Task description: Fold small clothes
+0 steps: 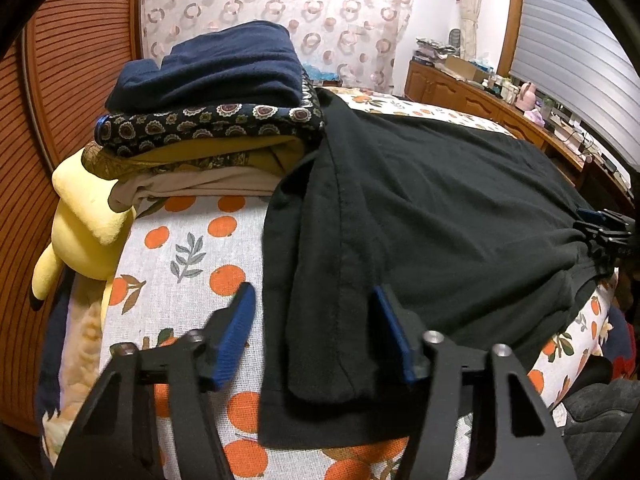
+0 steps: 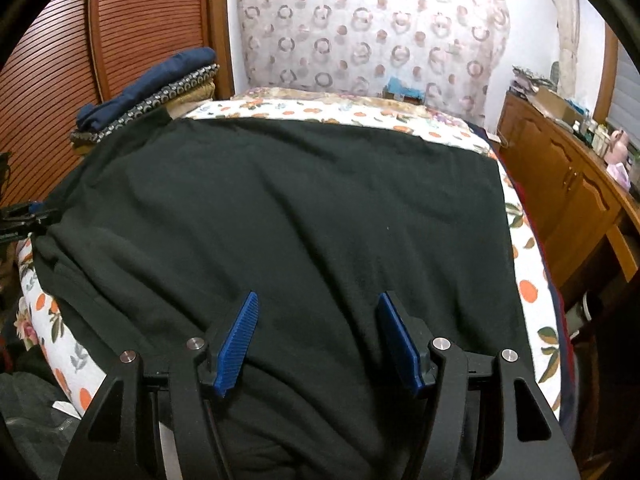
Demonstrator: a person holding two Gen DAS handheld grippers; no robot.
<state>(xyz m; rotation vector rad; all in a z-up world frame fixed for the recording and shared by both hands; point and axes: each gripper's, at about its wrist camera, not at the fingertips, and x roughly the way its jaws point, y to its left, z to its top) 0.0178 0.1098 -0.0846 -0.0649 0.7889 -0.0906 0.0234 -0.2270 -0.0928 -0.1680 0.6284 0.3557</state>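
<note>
Near hem of the black garment (image 2: 280, 220) lost behind the right gripper (image 2: 316, 336) and the frame's lower edge; lowest layers of the folded stack (image 1: 208, 120) buried; dresser clutter (image 1: 520, 88) too small and blurred to identify.

I cannot read any words, numbers or signs here. The black shirt (image 2: 280, 220) under me has no writing that I can see. The bed sheet (image 1: 188, 248) has only oranges and leaves on it. The folded clothes (image 1: 212, 120) show little flower rings, no letters. The things on the far cupboard (image 1: 472, 80) are too small and blurry to read.
</note>
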